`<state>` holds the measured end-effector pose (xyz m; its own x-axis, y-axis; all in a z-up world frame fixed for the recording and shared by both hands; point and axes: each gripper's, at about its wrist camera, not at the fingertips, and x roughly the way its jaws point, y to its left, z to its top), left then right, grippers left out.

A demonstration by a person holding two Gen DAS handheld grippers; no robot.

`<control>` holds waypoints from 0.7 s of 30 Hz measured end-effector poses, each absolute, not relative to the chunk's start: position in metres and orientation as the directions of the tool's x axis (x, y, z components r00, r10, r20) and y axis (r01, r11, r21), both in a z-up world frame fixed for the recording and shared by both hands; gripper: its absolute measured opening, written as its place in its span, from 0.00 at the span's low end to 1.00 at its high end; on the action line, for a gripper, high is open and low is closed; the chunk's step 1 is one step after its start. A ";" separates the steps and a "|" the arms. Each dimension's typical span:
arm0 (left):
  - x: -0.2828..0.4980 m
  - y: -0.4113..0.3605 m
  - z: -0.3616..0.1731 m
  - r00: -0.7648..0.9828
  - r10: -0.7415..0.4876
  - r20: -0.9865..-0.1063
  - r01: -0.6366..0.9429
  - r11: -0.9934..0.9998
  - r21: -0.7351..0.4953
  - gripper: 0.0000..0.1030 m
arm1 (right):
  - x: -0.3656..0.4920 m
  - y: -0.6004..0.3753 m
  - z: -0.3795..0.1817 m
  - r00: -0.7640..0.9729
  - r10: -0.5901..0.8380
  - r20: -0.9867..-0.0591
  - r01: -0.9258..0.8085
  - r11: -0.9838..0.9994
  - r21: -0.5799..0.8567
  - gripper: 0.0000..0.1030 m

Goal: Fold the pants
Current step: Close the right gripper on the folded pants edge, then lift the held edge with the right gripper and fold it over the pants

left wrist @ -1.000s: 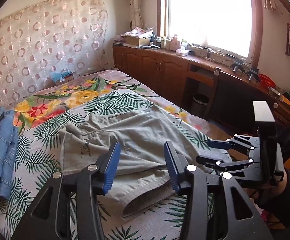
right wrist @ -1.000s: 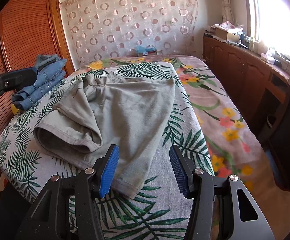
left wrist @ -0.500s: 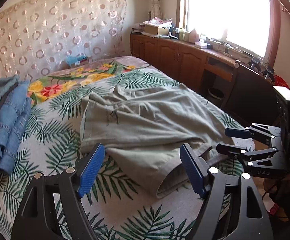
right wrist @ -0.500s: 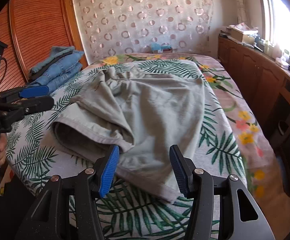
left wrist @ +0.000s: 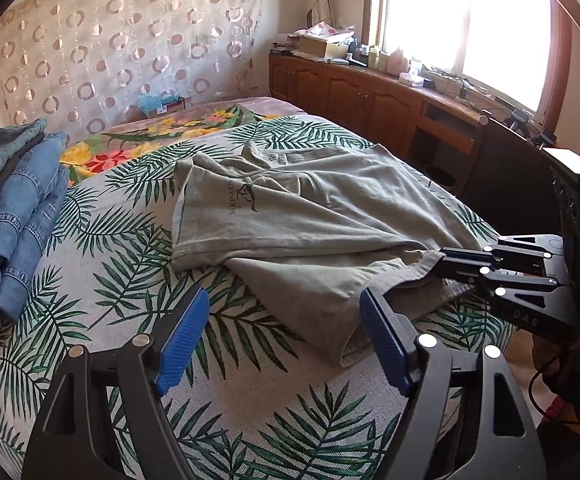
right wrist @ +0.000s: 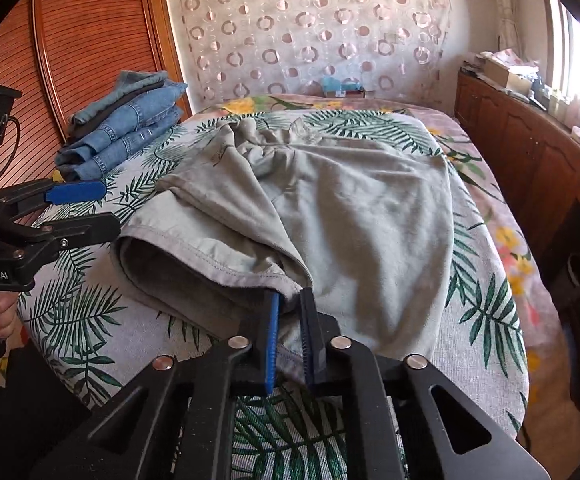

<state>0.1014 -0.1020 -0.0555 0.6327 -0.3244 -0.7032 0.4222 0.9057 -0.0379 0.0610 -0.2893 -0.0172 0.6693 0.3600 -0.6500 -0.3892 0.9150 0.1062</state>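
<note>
While your right hand-held gripper point(right wrist: 289, 334) sits at the bottom centre of its own view, its blue pads have just been closing and now pinch a hem of the grey-green pants point(right wrist: 330, 208), with the cloth bunched between them. In the left wrist view that same right hand-held gripper point(left wrist: 448, 266) shows at the right edge of the frame, its tips clamped on the hem where the cloth reaches the bed's near right side.

Your left hand-held gripper point(left wrist: 284, 338) stands wide, low in the middle of its frame; its jaws have just been opening and nothing is between the pads. The leg opening of the pants lies just beyond and between its fingers point(left wrist: 182, 340), not touching them. In the right wrist view the left hand-held gripper point(right wrist: 90, 210) appears at the left edge, with part of your hand point(right wrist: 0, 312) below it at the lower left.

You have the pants spread across the middle of the bed point(left wrist: 102, 272), on a palm-leaf cover, one leg folded over loosely and the fabric rumpled toward the far end. A printed logo shows on the cloth in the centre of the left view.

A stack of folded jeans point(left wrist: 14, 208) lies on the bed at the left of that frame, well apart from the pants. A wooden cabinet point(left wrist: 354, 92) runs under the window at upper right.
</note>
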 end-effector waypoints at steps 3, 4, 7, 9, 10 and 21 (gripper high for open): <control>0.101 -0.101 -0.055 0.634 -0.330 -0.700 0.423 0.905 -0.044 0.76 | 0.057 -0.298 -0.009 0.688 0.370 -0.625 -0.391 0.914 0.110 0.06; 0.101 -0.101 -0.055 0.634 -0.331 -0.699 0.424 0.905 -0.045 0.76 | 0.056 -0.303 -0.005 0.694 0.371 -0.617 -0.391 0.914 0.110 0.06; 0.099 -0.100 -0.052 0.639 -0.338 -0.691 0.426 0.903 -0.047 0.76 | 0.052 -0.315 0.001 0.706 0.371 -0.603 -0.383 0.916 0.116 0.06; 0.098 -0.100 -0.051 0.642 -0.341 -0.687 0.429 0.902 -0.046 0.76 | 0.046 -0.322 0.006 0.716 0.367 -0.593 -0.379 0.919 0.111 0.06; 0.098 -0.101 -0.051 0.642 -0.341 -0.687 0.430 0.902 -0.046 0.76 | 0.044 -0.328 0.009 0.722 0.364 -0.588 -0.375 0.921 0.110 0.06; 0.101 -0.110 -0.058 0.626 -0.344 -0.700 0.444 0.895 -0.043 0.76 | 0.009 -0.355 -0.002 0.716 0.290 -0.636 -0.316 0.946 0.075 0.06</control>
<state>0.1008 -0.1098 -0.0576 0.6258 -0.3444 -0.6998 0.4439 0.8950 -0.0435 0.0092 -0.3546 -0.0019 0.7155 0.2896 -0.6357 -0.3164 0.9457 0.0746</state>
